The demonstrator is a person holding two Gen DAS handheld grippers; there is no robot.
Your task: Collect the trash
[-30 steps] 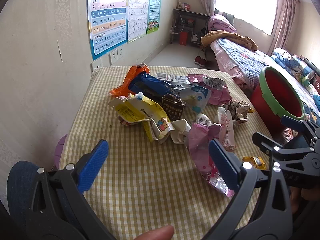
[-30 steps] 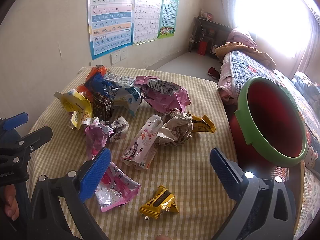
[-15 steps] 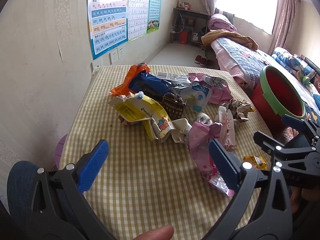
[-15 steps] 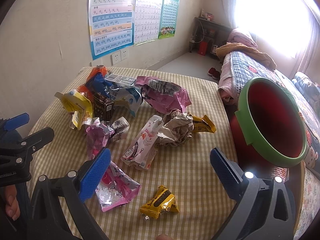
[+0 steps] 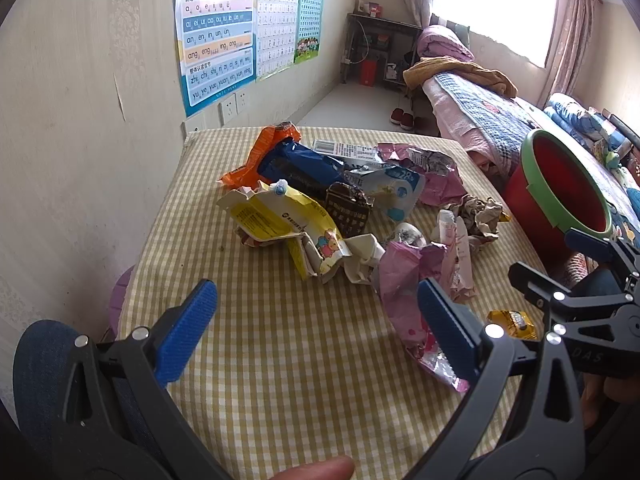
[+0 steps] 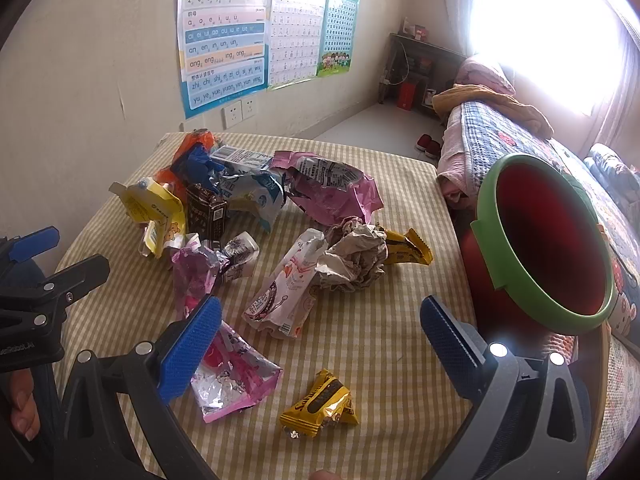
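Bench [image 5: 248, 380] covered in yellow-and-white check cloth, set against a wall with charts. Trash scattered across its middle and far part.

Left hand-held gripper [image 5: 316, 328]: blue pads wide apart, nothing between them, hovering over bare cloth at the near edge. Yellow carton wrapper [image 5: 276, 220] lies ahead of it, well apart. Long pink foil wrapper [image 5: 404, 292] runs just inside its right finger, partly hidden behind that pad.

Right hand-held gripper [image 6: 320, 340]: fingers likewise spread, holding nothing. Small yellow candy wrapper [image 6: 320, 404] lies on the cloth between the two fingers, near the lower edge of that view; touching or not, cannot tell. Same pink foil wrapper [image 6: 232, 376] sits beside and partly under its left pad. White-and-pink sachet [image 6: 288, 292] and crumpled paper ball [image 6: 356, 260] lie ahead, between the finger lines but farther off.

Red bin with green rim [image 6: 540, 308] stands off the bench's right side, close to the right finger, mouth tilted toward the camera.
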